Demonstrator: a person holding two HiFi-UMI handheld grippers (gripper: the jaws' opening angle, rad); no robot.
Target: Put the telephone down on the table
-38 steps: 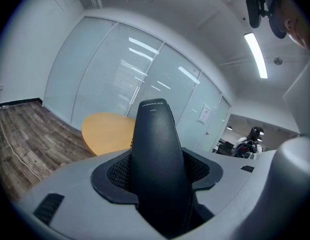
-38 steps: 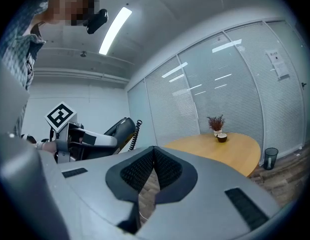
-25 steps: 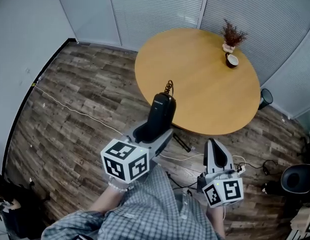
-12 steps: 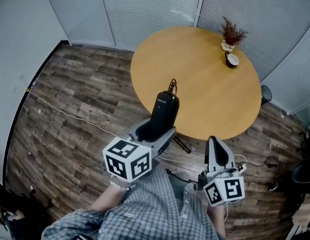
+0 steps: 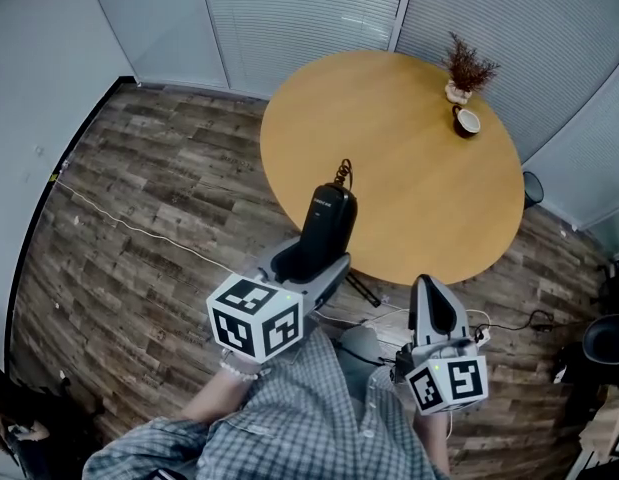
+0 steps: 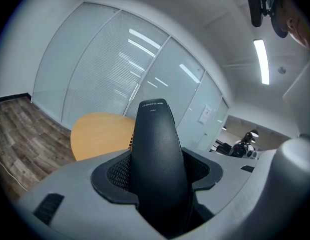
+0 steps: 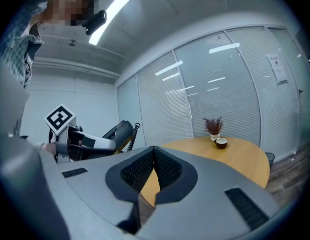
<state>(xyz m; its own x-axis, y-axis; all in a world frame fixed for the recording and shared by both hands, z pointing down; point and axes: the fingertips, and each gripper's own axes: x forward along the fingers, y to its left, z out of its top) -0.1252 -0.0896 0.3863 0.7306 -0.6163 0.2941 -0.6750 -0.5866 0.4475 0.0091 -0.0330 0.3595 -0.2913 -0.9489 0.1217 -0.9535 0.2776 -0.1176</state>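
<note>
A blind-walled room with a plank floor [image 5: 139, 198] holds a round wooden table [image 5: 409, 168]. Over the table's near edge, the left gripper [image 5: 311, 265] pinches the telephone [image 5: 324, 223]. It is hard, smooth plastic, likely light and slippery, so it is best clamped mid-body. The right gripper [image 5: 435, 313], short of the table, is pressed together and empty. A plant [image 5: 467, 68] and a cup [image 5: 468, 121] sit on the table's far side.

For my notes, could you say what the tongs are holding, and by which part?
Left tongs grip the black plastic telephone handset by its lower half; right tongs empty.
</note>
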